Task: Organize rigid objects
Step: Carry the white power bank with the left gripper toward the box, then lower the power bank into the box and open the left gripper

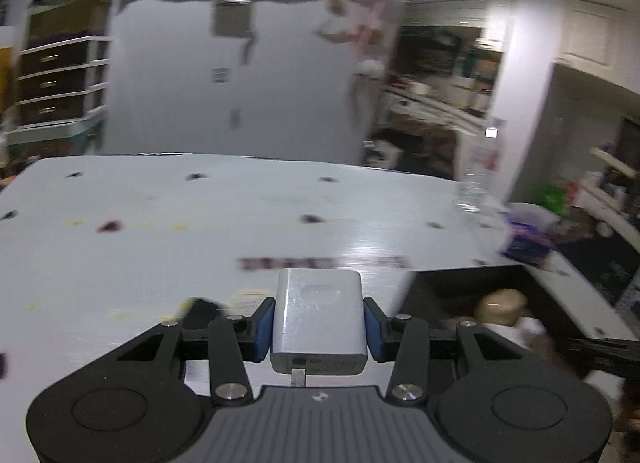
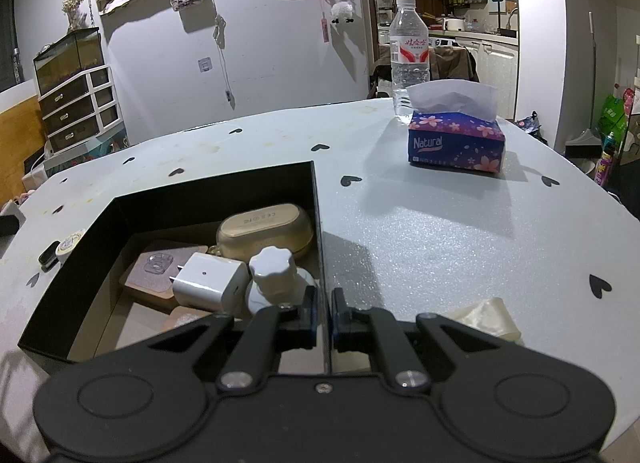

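Left claw (image 1: 319, 327) gripping charger (image 1: 319, 323), right claw (image 2: 324, 313) pinching box wall (image 2: 320, 231)

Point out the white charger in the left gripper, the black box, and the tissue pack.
white charger (image 1: 318, 319): left wrist view, its top face.
black box (image 2: 224, 193): right wrist view, inner back wall.
tissue pack (image 2: 456, 143): right wrist view, printed front face.

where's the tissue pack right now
In the right wrist view the tissue pack sits on the table, upper right, just in front of the water bottle and well right of the black box.
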Action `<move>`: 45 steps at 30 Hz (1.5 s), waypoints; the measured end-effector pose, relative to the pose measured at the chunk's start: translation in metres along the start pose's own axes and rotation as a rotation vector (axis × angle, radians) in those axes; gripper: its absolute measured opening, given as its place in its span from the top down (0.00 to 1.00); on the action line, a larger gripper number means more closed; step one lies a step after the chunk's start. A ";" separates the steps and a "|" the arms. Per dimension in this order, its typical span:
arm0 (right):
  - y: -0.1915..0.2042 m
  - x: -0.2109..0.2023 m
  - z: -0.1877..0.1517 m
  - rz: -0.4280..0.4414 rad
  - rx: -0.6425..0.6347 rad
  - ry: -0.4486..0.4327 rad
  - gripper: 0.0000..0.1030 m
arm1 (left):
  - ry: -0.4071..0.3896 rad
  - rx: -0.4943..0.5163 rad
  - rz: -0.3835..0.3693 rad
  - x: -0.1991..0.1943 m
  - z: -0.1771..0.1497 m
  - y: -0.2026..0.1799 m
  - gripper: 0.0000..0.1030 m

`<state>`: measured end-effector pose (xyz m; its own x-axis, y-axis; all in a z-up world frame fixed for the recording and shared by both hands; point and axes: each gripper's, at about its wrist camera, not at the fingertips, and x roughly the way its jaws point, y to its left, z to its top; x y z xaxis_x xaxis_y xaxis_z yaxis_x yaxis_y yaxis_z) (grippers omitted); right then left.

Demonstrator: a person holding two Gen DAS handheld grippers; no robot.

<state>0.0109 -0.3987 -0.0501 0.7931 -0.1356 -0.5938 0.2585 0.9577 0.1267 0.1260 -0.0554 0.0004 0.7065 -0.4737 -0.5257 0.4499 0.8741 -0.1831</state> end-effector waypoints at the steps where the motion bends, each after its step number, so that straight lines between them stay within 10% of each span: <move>1: 0.000 0.000 0.000 0.000 0.000 0.000 0.93 | 0.001 0.013 -0.016 0.001 -0.001 -0.011 0.55; 12: 0.002 0.000 -0.001 0.001 -0.001 0.003 0.93 | 0.066 0.173 -0.183 0.015 -0.019 -0.095 0.55; 37: 0.002 0.001 -0.001 0.001 0.002 0.003 0.94 | 0.137 0.369 -0.179 0.038 -0.037 -0.135 0.56; 45: 0.002 0.000 -0.001 0.001 0.002 0.004 0.94 | 0.091 0.373 -0.166 0.031 -0.034 -0.134 0.34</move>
<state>0.0114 -0.3961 -0.0509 0.7913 -0.1339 -0.5965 0.2589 0.9573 0.1285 0.0688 -0.1834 -0.0196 0.5640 -0.5792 -0.5886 0.7325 0.6800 0.0327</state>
